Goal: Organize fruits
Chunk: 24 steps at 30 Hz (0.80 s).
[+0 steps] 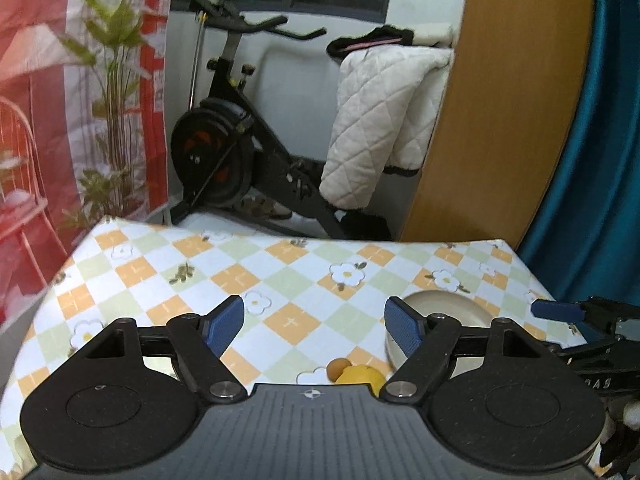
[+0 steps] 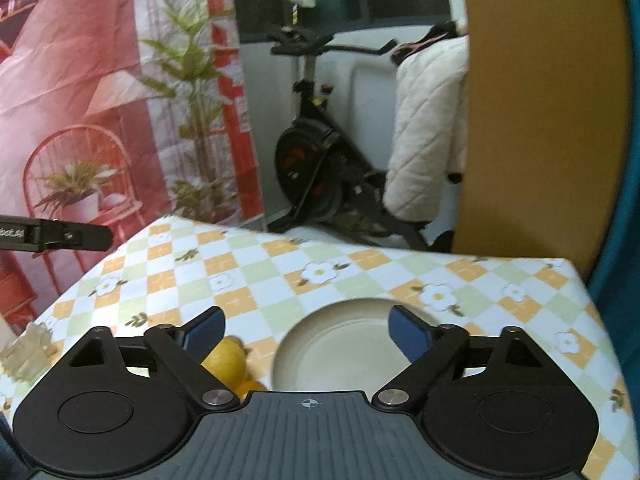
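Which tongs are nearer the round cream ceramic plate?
Right. The right tongs hover directly above the round cream ceramic plate; the left tongs hang beside it.

Both hand-held grippers (image 1: pixel 314 322) (image 2: pixel 307 331) empty, agape

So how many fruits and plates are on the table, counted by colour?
Yellow fruit: 1, the lemon
Orange fruit: 1, a small one touching the lemon
Cream plate: 1, nothing visible on it
Total: 3 things, from what these two views show
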{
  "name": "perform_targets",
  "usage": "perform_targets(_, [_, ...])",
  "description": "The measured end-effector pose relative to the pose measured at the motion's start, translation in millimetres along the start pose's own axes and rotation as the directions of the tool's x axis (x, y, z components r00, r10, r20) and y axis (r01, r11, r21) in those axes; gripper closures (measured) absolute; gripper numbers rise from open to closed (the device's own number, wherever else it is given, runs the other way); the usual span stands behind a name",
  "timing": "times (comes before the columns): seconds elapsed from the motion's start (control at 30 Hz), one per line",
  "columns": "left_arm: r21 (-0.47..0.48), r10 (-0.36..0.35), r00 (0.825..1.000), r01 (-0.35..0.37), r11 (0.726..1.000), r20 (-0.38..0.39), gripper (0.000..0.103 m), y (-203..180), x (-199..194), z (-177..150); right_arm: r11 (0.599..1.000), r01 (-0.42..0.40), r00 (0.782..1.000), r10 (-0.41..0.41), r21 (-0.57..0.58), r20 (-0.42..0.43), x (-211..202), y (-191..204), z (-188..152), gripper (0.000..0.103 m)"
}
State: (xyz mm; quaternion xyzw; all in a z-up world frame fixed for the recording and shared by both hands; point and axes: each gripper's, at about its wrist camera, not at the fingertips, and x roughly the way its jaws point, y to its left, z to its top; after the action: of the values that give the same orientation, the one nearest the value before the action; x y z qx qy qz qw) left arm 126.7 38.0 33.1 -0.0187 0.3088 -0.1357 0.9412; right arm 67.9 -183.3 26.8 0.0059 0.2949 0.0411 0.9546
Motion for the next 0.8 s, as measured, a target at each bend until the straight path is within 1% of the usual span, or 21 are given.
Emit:
perform_targets(0.2, [-0.054, -0.018, 0.998, 0.014, 0.998, -0.065, 0.026, 14, 21, -14, 1.000, 0.002, 0.998, -0.003, -0.006, -0.061, 29, 16, -6, 0.019])
perform_targets(0.33, [-0.062, -0.035, 0.994, 0.028, 0.998, -0.102, 0.026, 20, 34, -21, 1.000, -0.020, 0.992, 0.021, 0.015, -0.124, 50, 17, -8, 0.018])
perform_targets(0.5, [-0.084, -0.048, 0.988, 0.036, 0.996, -0.144, 0.026, 30, 49, -25, 0.998, -0.066, 0.983, 0.067, 0.010, -0.170, 68, 21, -7, 0.019])
perform_targets(0.57, [-0.093, -0.059, 0.987, 0.046, 0.995, -0.152, 0.026, 32, 54, -26, 0.996, -0.084, 0.980, 0.081, -0.010, -0.184, 73, 26, -7, 0.022])
perform_targets(0.63, [-0.095, -0.065, 0.985, 0.051, 0.994, -0.157, 0.026, 34, 57, -27, 0.994, -0.105, 0.975, 0.097, -0.027, -0.199, 79, 31, -7, 0.028])
perform_targets(0.77, [-0.116, -0.088, 0.982, 0.069, 0.991, -0.166, 0.026, 35, 64, -28, 0.987, -0.144, 0.965, 0.124, -0.071, -0.230, 90, 41, -9, 0.036])
perform_targets(0.8, [-0.123, -0.096, 0.981, 0.075, 0.990, -0.168, 0.026, 34, 67, -29, 0.985, -0.153, 0.963, 0.130, -0.080, -0.237, 93, 43, -10, 0.040])
